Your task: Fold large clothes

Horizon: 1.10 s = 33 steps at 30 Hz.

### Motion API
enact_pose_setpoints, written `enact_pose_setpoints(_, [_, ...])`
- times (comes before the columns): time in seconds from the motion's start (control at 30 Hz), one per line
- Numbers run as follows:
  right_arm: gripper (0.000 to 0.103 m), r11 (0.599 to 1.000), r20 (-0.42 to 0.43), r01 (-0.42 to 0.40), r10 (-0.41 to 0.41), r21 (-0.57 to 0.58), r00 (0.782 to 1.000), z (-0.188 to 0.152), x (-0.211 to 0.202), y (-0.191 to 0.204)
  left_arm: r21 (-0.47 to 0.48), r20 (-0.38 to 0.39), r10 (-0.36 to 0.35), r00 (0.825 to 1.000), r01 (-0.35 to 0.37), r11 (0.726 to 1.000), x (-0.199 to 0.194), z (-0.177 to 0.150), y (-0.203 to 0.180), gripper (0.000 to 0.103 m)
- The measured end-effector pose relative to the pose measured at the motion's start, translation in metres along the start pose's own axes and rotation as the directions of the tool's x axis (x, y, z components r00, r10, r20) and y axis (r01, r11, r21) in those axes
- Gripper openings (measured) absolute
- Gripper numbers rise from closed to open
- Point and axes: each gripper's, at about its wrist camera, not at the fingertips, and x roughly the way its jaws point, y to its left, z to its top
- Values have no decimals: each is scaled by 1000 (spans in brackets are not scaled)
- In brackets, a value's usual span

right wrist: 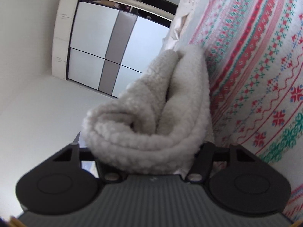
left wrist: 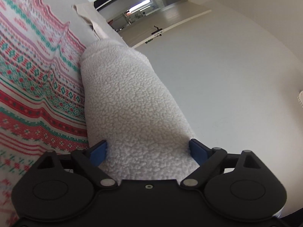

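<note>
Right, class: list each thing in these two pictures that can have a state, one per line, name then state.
White fleece garment: folded into a thick bundle, lying against the patterned blanket.
Patterned blanket: spread out, rippled in places.
Left claw: jaws wide, blue pads at both sides of the fleece; grip unclear.
Right claw: fleece bundle fills the gap between its jaws; grip unclear.
Wardrobe doors: closed.

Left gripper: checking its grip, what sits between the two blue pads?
The white fleece garment fills the gap between the left gripper's blue pads, in the left wrist view.
</note>
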Motion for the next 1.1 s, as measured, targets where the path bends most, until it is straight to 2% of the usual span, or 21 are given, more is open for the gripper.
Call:
enact_pose_setpoints(0.2, [54, 992, -86, -34, 23, -122, 996, -54, -8, 61, 11, 24, 5, 1000, -5, 1000, -90, -17, -26, 88])
enact_pose_setpoints(0.33, [54, 987, -158, -67, 43, -145, 987, -100, -18, 85, 111, 35, 26, 999, -30, 993, -162, -51, -47, 86])
enact_pose_setpoints(0.43, [54, 974, -203, -28, -19, -226, 979, -139, -25, 96, 210, 24, 81, 996, -84, 974, -195, -84, -59, 85])
enact_pose_setpoints(0.47, [57, 962, -195, 8, -64, -274, 979, -150, -26, 97, 242, 23, 121, 992, -123, 963, -199, -94, -61, 85])
enact_pose_setpoints(0.5, [65, 950, -165, 39, -93, -309, 982, -158, -29, 96, 265, 24, 136, 990, -138, 954, -203, -101, -62, 85])
enact_pose_setpoints(0.53, [68, 942, -122, 75, -121, -327, 985, -162, -34, 92, 276, 19, 151, 988, -150, 949, -204, -105, -61, 87])
enact_pose_setpoints(0.67, [70, 966, -81, 150, -170, -209, 982, -148, -56, 71, 290, 39, 202, 979, -205, 935, -206, -103, -63, 87])
enact_pose_setpoints(0.73, [78, 943, -41, 207, -225, -261, 974, -145, -71, 82, 336, 74, 212, 975, -224, 915, -207, -97, -73, 87])
enact_pose_setpoints(0.83, [80, 899, 33, 240, -245, -366, 969, -140, -93, 113, 406, 146, 230, 962, -270, 873, -197, -83, -86, 87])
enact_pose_setpoints(0.9, [80, 887, 68, 241, -234, -394, 970, -129, -95, 136, 428, 184, 242, 953, -299, 853, -186, -72, -89, 85])
enact_pose_setpoints(0.93, [80, 889, 77, 235, -223, -392, 972, -123, -92, 145, 438, 204, 250, 946, -317, 842, -175, -65, -90, 84])
enact_pose_setpoints(1.0, [80, 918, 79, 213, -198, -334, 977, -108, -80, 160, 449, 229, 259, 938, -338, 827, -156, -55, -90, 84])
enact_pose_setpoints(1.07, [80, 952, 55, 177, -169, -249, 984, -93, -59, 168, 452, 236, 257, 937, -340, 824, -138, -45, -88, 83])
enact_pose_setpoints(1.1, [80, 956, 37, 189, -186, -224, 982, -85, -44, 171, 453, 234, 257, 938, -339, 824, -131, -41, -89, 81])
